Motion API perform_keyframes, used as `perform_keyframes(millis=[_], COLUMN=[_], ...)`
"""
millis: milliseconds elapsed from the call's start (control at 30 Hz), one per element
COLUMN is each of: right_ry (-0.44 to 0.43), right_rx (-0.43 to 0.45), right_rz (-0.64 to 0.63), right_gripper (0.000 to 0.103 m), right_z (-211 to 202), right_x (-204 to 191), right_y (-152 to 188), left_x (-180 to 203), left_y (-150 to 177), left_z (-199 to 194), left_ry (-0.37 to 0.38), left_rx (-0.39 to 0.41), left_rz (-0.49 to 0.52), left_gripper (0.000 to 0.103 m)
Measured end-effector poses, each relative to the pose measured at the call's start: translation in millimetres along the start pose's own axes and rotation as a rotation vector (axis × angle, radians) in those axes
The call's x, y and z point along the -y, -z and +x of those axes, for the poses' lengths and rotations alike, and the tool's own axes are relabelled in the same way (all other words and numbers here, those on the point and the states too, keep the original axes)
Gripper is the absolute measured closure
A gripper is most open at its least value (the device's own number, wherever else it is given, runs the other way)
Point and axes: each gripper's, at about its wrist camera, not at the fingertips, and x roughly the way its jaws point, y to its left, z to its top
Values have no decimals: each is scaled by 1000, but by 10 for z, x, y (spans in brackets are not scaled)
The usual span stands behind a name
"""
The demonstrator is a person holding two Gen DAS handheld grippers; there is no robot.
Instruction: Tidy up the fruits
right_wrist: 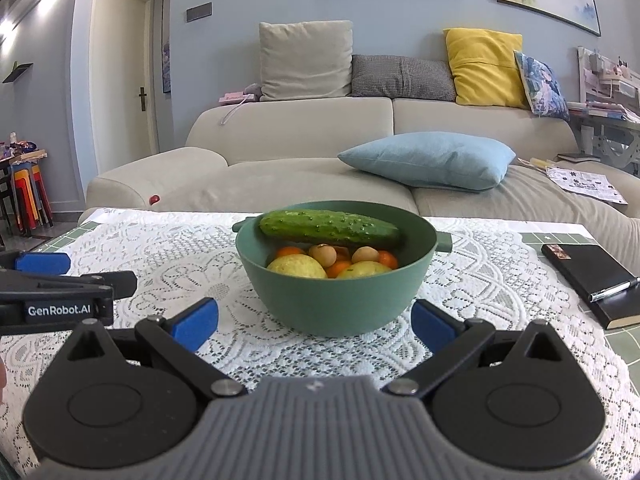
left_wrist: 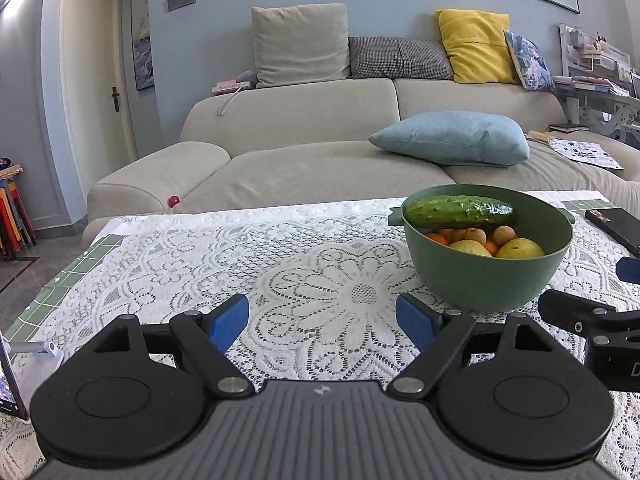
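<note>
Two grippers are in your hands, both low over the white lace tablecloth (left_wrist: pixel 320 264) and both empty. Your left gripper (left_wrist: pixel 322 322) has its blue-padded fingers spread wide over the cloth's big flower pattern, holding nothing. Your right gripper (right_wrist: pixel 314 322) is just as wide, its two blue pads flanking the near base of the round dark green plastic bowl (right_wrist: pixel 332 300) without touching it. From the right wrist view, the left gripper's side shows at the left edge, near your right one.

One bowl sits on the table, straight ahead of your right gripper and to the front right of your left. All the fruit you can see is inside it. On top lies one bumpy green cucumber (right_wrist: pixel 330 228), resting crosswise against the far rim. Below it you can count two pale yellow round fruits (right_wrist: pixel 297 267) at the front, two small tan round fruits (right_wrist: pixel 322 255) behind them, and at least three small orange tangerines (right_wrist: pixel 339 268) tucked between; more may be hidden underneath.

One black notebook with a silver pen clipped to it (right_wrist: pixel 592 280) lies on the table to the right, well apart from the bowl.

Beyond the table stands one beige sofa (right_wrist: pixel 296 140) carrying five cushions, among them one light blue pillow (right_wrist: pixel 428 158) on the seat and one yellow cushion (right_wrist: pixel 486 66) at the back.
</note>
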Motion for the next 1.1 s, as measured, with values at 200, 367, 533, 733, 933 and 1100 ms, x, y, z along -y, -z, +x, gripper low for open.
perform_keyframes(millis=[200,367,533,733,933,1100], right_ry=[-3,-2,0,1,0,0], right_rx=[-3,-4,-6,-6,-7,-8], right_rz=[-8,-8,-4,0,3,3], right_gripper=[4,4,4,4,4,4], right_z=[15,20,20,19,18,14], right_x=[-22,-26,-21,-21,-17,-14], right_y=[-1,-4,1,4,7,5], left_x=[-12,-27,-33,-51,-55,-57], left_y=[-3,0,0,-2,-1,-2], left_z=[2,-3,-6,2,3,2], left_ry=[-2,-5,-3,4,3,3], left_rx=[-1,-3,-5,-14,-16,-15], left_rz=[-2,-5,-10,-24,-28,-28], left_gripper=[5,5,5,5,5,5])
